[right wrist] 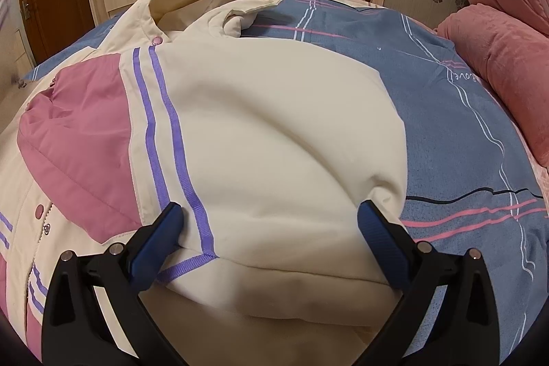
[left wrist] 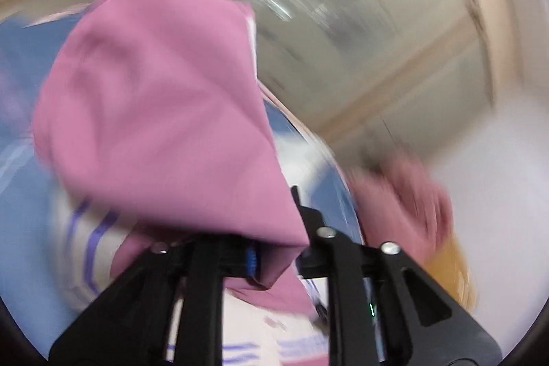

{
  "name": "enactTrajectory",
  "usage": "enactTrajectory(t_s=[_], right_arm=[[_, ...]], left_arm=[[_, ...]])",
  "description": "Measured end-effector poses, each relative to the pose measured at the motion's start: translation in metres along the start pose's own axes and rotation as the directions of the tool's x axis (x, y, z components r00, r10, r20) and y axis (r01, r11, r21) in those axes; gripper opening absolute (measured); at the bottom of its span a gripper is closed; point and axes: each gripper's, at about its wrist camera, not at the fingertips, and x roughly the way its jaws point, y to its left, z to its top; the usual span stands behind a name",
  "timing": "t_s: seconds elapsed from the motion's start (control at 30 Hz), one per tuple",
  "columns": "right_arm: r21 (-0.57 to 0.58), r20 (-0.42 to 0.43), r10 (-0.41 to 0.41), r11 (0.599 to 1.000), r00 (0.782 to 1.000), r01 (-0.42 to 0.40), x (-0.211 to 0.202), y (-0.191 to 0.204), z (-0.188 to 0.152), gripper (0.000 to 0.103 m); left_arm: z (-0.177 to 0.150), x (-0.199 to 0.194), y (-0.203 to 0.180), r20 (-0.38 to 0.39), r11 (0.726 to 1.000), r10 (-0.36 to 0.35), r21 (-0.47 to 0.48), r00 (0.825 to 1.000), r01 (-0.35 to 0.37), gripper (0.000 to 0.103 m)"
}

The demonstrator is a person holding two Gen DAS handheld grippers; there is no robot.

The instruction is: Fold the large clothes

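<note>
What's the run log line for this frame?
stage: folding jacket on bed | left gripper: shut on pink sleeve, lifted | right gripper: open, straddling cream fold

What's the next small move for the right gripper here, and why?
Probably close the right gripper on the cream sleeve. Its jaws stand wide open, straddling the sleeve's cuff end as it lies across the jacket on the bed, gripping nothing yet. The left gripper already looks shut on a fold of pink fabric, lifted and blurred, so the right side seems the one lagging.
</note>
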Motion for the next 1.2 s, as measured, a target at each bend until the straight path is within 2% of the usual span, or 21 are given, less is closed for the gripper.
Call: enactTrajectory(t_s=[0.07, 0.13, 0.17, 0.23, 0.27, 0.3, 0.37, 0.43, 0.5, 0.57, 0.67, 0.73, 0.77, 0.8, 0.87, 0.9, 0.93, 1.0, 1.03, 1.13, 1.2], right_arm=[[0.010, 0.001, 0.012, 1.000, 1.000, -0.012, -0.001, -0.002, 0.000, 0.102], [0.039, 0.006, 0.039, 0.998, 0.999, -0.039, -0.005, -0.008, 0.002, 0.102], [0.051, 0.009, 0.047, 0.998, 0.999, -0.047, -0.007, -0.010, 0.002, 0.102], [0.109, 0.025, 0.057, 0.992, 0.998, -0.060, -0.016, -0.021, 0.003, 0.102], [0.147, 0.041, 0.043, 0.988, 0.998, -0.049, -0.022, -0.028, 0.002, 0.102], [0.159, 0.041, -0.001, 0.987, 0.999, -0.005, -0.026, -0.032, 0.002, 0.102], [0.165, 0.056, -0.056, 0.985, 0.997, 0.046, -0.033, -0.039, 0.000, 0.102], [0.222, 0.087, -0.029, 0.975, 0.996, 0.010, -0.042, -0.053, -0.001, 0.102], [0.293, 0.124, -0.066, 0.956, 0.990, 0.027, -0.055, -0.070, -0.004, 0.102], [0.388, 0.167, -0.051, 0.922, 0.985, -0.018, -0.068, -0.095, -0.009, 0.102], [0.553, 0.272, 0.144, 0.785, 0.951, -0.278, -0.074, -0.140, -0.021, 0.102], [0.583, 0.270, 0.328, 0.693, 0.905, -0.425, -0.063, -0.150, -0.020, 0.102], [0.569, 0.268, 0.375, 0.682, 0.887, -0.460, -0.061, -0.146, -0.016, 0.102], [0.545, 0.271, 0.383, 0.695, 0.883, -0.469, -0.063, -0.141, -0.011, 0.102], [0.452, 0.282, 0.412, 0.740, 0.866, -0.499, -0.071, -0.118, 0.000, 0.102], [0.391, 0.272, 0.440, 0.762, 0.856, -0.516, -0.073, -0.101, 0.006, 0.102], [0.343, 0.236, 0.455, 0.788, 0.859, -0.511, -0.073, -0.083, 0.011, 0.102], [0.290, 0.154, 0.437, 0.837, 0.886, -0.464, -0.065, -0.057, 0.013, 0.097], [0.274, 0.113, 0.440, 0.848, 0.891, -0.454, -0.057, -0.044, 0.013, 0.094], [0.283, 0.025, 0.488, 0.834, 0.873, -0.474, -0.033, -0.022, 0.009, 0.074], [0.277, 0.019, 0.485, 0.838, 0.874, -0.471, -0.025, -0.013, 0.008, 0.046]], left_arm=[[-0.031, 0.055, -0.061, -0.165, 0.986, -0.074, 0.138, 0.984, 0.097, 0.037], [-0.074, 0.102, -0.104, -0.315, 0.958, -0.107, 0.222, 0.943, 0.183, 0.043], [-0.101, 0.130, -0.122, -0.390, 0.945, -0.079, 0.264, 0.917, 0.194, 0.044], [-0.143, 0.160, -0.136, -0.461, 0.941, -0.019, 0.292, 0.887, 0.172, 0.061], [-0.153, 0.166, -0.138, -0.471, 0.941, -0.016, 0.291, 0.882, 0.172, 0.064], [-0.158, 0.174, -0.137, -0.475, 0.943, -0.008, 0.290, 0.880, 0.165, 0.074], [-0.163, 0.180, -0.132, -0.457, 0.949, 0.037, 0.294, 0.889, 0.112, 0.088], [-0.141, 0.178, -0.117, -0.426, 0.960, 0.057, 0.272, 0.903, 0.068, 0.089], [-0.134, 0.162, -0.102, -0.382, 0.972, 0.077, 0.235, 0.921, 0.016, 0.092], [-0.118, 0.148, -0.077, -0.319, 0.977, 0.137, 0.202, 0.938, -0.074, 0.096], [-0.111, 0.134, -0.038, -0.294, 0.974, 0.219, 0.128, 0.930, -0.188, 0.096], [-0.111, 0.120, -0.012, -0.302, 0.973, 0.230, 0.073, 0.925, -0.218, 0.096], [-0.111, 0.118, 0.004, -0.306, 0.973, 0.230, 0.039, 0.924, -0.229, 0.096], [-0.111, 0.117, 0.013, -0.307, 0.969, 0.243, 0.025, 0.920, -0.248, 0.096], [-0.110, 0.117, 0.034, -0.298, 0.947, 0.306, 0.003, 0.904, -0.320, 0.095], [-0.109, 0.117, 0.044, -0.289, 0.933, 0.337, -0.021, 0.896, -0.358, 0.090], [-0.108, 0.119, 0.051, -0.282, 0.925, 0.351, -0.044, 0.893, -0.377, 0.089], [-0.103, 0.123, 0.057, -0.255, 0.909, 0.386, -0.059, 0.887, -0.413, 0.089], [-0.101, 0.129, 0.054, -0.239, 0.895, 0.425, -0.033, 0.873, -0.445, 0.089], [-0.101, 0.146, 0.040, -0.179, 0.835, 0.550, 0.102, 0.815, -0.541, 0.092], [-0.105, 0.161, 0.032, -0.128, 0.779, 0.622, 0.198, 0.772, -0.595, 0.101]])
